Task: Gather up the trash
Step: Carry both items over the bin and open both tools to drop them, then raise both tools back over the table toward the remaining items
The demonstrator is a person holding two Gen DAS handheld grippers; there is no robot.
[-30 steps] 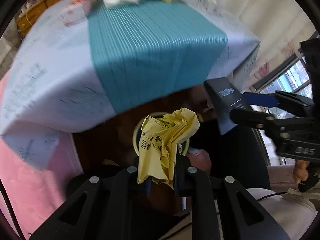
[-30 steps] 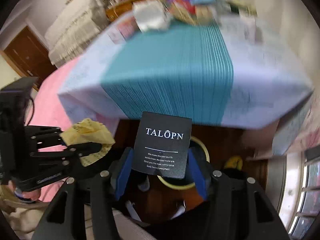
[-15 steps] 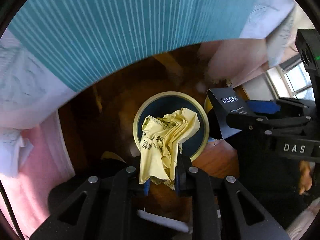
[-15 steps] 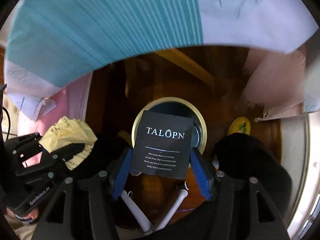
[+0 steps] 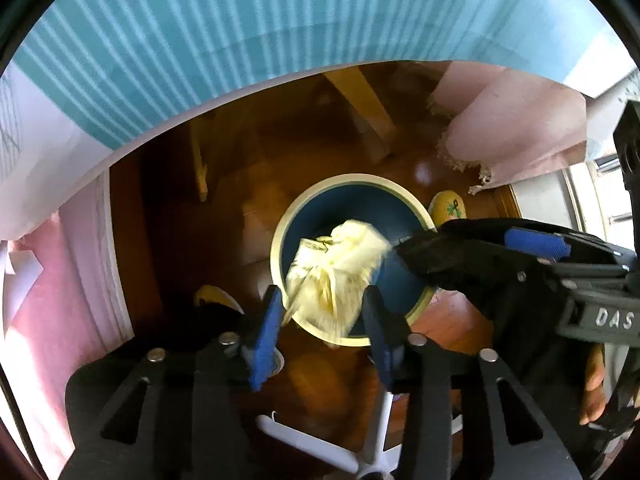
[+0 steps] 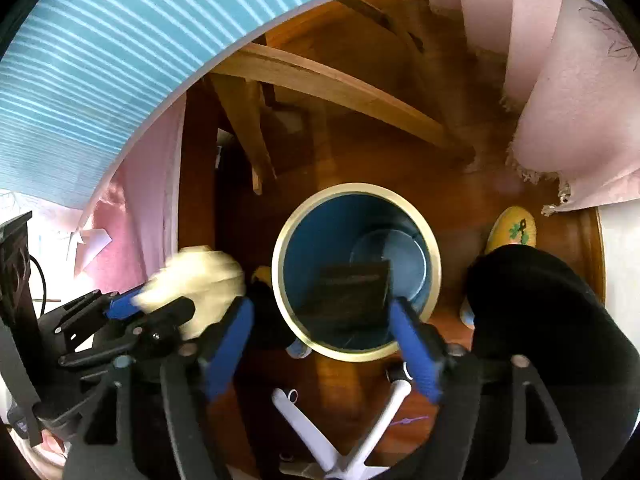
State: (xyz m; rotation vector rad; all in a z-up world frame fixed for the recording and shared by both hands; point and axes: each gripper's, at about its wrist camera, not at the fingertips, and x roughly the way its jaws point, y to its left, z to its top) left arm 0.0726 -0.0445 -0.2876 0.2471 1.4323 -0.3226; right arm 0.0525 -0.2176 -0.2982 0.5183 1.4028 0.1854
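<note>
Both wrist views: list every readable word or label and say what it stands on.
"DAS": white letters on the right tongs' black body, seen from the left wrist.
Black card: print blurred, unreadable.
Yellow crumpled paper: dark print, blurred, unreadable.
Nothing else legible.

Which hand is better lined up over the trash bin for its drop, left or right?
Right. The right gripper, jaws opening, has its black card inside the bin mouth. The left gripper, also opening, has the yellow paper over the near rim.
</note>
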